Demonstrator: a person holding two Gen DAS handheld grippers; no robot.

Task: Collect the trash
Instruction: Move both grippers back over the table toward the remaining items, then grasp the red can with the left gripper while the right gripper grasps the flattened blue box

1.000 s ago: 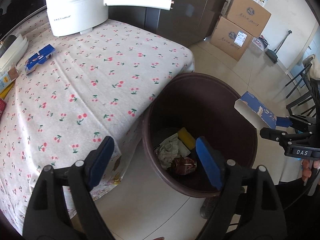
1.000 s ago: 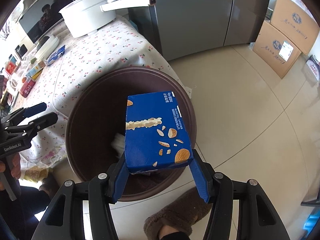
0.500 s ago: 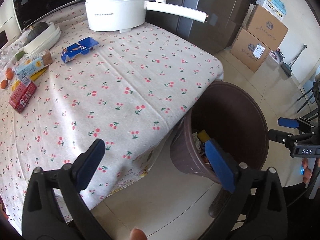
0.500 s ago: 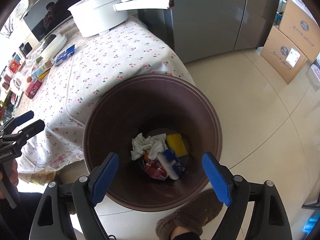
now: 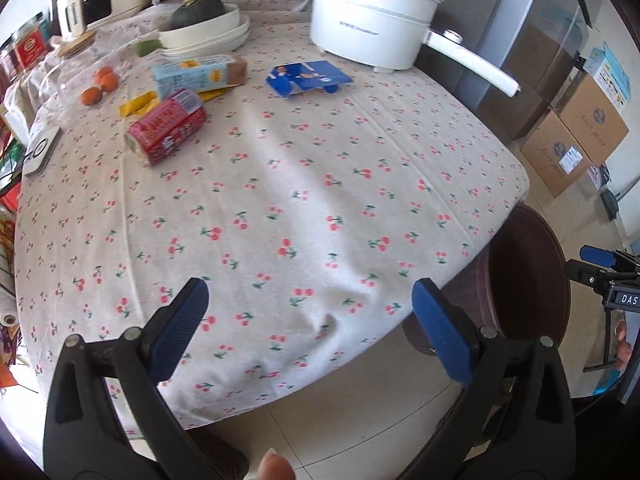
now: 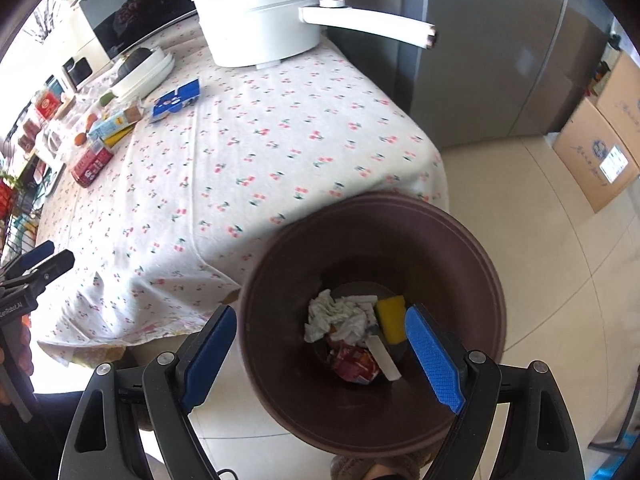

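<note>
A brown bin [image 6: 472,264] stands on the floor at the table's corner and holds crumpled tissue [image 6: 340,316], a yellow sponge [image 6: 391,316] and a red wrapper [image 6: 354,364]. Its rim also shows in the left wrist view [image 5: 528,280]. My right gripper [image 6: 320,344] is open and empty above the bin. My left gripper [image 5: 310,320] is open and empty over the table's near edge. On the cherry-print tablecloth [image 5: 300,184] lie a torn blue box [image 5: 308,78], a red packet [image 5: 168,126] and a light blue carton [image 5: 196,74].
A white electric pot [image 5: 372,32] with a long handle stands at the table's back. White bowls with a dark squash [image 5: 204,28], small oranges [image 5: 100,86] and jars sit at the far left. Cardboard boxes [image 5: 576,140] stand on the floor by the fridge.
The right gripper opened and dropped the blue almond box into the bin. The left gripper swung from over the bin to face the tabletop.
</note>
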